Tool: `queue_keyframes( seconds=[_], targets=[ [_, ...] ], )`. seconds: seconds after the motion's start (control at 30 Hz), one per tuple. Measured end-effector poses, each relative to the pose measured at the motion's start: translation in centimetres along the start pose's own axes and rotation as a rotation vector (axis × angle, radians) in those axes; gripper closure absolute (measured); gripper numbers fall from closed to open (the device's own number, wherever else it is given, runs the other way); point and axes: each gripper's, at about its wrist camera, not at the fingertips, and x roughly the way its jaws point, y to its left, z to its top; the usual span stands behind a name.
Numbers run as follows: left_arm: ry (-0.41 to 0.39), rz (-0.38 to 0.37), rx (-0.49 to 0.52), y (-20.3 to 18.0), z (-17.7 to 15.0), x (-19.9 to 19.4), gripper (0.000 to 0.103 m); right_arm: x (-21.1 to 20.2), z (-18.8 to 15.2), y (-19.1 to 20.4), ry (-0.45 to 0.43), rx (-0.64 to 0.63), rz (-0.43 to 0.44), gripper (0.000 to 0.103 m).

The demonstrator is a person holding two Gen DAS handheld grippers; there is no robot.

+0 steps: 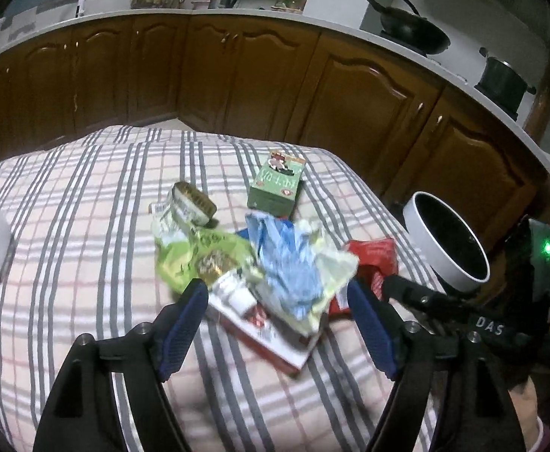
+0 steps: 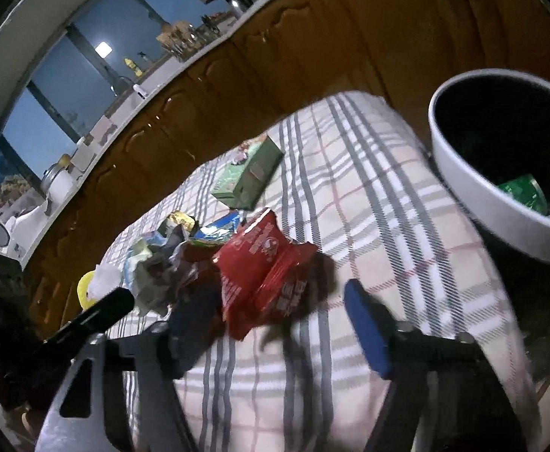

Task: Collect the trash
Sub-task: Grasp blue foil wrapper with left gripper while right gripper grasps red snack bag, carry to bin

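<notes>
A heap of trash lies on the plaid-covered table [image 1: 67,203]: a light-blue crumpled bag [image 1: 290,263], a green wrapper [image 1: 184,256], a red-and-white flat box [image 1: 271,335], a red wrapper [image 1: 376,260] and a green carton [image 1: 278,184]. My left gripper [image 1: 278,324] is open, its fingers either side of the flat box and blue bag. My right gripper [image 2: 275,324] is open just before the red wrapper [image 2: 267,275], which lies between its fingers. The white bin [image 2: 474,184] with a dark inside stands at the right and holds green trash; it also shows in the left wrist view [image 1: 436,248].
The green carton [image 2: 248,177] stands further back on the table. A yellow-and-white object [image 2: 94,286] lies at the table's left edge. Brown kitchen cabinets [image 1: 237,71] run behind the table, with a wok [image 1: 410,26] and a pot [image 1: 504,79] on the counter.
</notes>
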Motion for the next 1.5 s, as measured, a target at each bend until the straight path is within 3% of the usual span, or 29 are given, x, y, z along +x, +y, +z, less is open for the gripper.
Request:
queue_keyframes(
  seconds=[0.03,0.07,0.1,0.17,0.2,0.23,0.27,0.3,0.53,0.63,0.7,0.73,0.87,0.97,1.07,1.5],
  targets=[
    [0.003,-0.006,0.002,0.0,0.1,0.4,0.033,0.4,0.1,-0.2,0.007,0.009,0.004,0.041],
    [0.01,-0.016,0.006,-0.1,0.3,0.9,0.043,0.8,0.3,-0.4,0.014,0.02,0.014,0.045],
    [0.026,-0.029,0.01,-0.2,0.3,1.4,0.057,1.0,0.3,-0.5,0.017,0.027,0.025,0.053],
    [0.045,-0.048,0.016,-0.4,0.3,2.2,0.073,1.1,0.3,-0.5,0.02,0.036,0.054,0.07],
    [0.052,-0.055,0.018,-0.4,0.3,2.4,0.075,1.0,0.2,-0.4,0.019,0.032,0.072,0.081],
    [0.052,-0.059,0.02,-0.5,0.2,2.5,0.076,0.8,0.1,-0.3,0.017,0.025,0.078,0.085],
    [0.049,-0.056,0.025,-0.6,0.2,2.4,0.077,0.4,0.0,0.0,0.012,0.013,0.069,0.099],
    [0.045,-0.058,0.031,-0.7,0.1,2.2,0.078,0.2,0.0,0.1,0.009,0.004,0.063,0.103],
    [0.023,-0.068,0.048,-1.1,-0.8,0.1,0.078,-2.3,-0.2,0.2,-0.035,-0.039,0.059,0.1],
    [0.009,-0.071,0.023,-0.3,-1.2,-1.1,0.078,-1.9,0.1,0.3,-0.019,-0.038,0.058,0.079],
    [0.007,-0.072,0.018,-0.2,-1.5,-1.6,0.078,-1.2,0.3,0.4,-0.012,-0.033,0.057,0.036],
    [0.005,-0.068,0.017,0.0,-1.5,-1.9,0.078,-0.7,0.5,0.6,-0.012,-0.039,0.049,0.032],
    [0.001,-0.07,0.022,-0.2,-1.7,-2.4,0.078,1.7,1.0,0.8,0.024,-0.047,0.052,0.033],
    [0.001,-0.077,0.033,-0.5,-1.6,-2.6,0.078,3.2,1.1,0.5,0.059,-0.032,0.058,0.063],
    [0.003,-0.091,0.044,-1.2,-1.7,-2.8,0.078,2.2,0.7,0.3,0.031,-0.029,0.067,0.07],
    [0.049,-0.194,0.133,-7.0,-1.2,-0.1,0.078,-7.8,0.3,-3.5,-0.109,-0.049,-0.033,0.071]
  ],
)
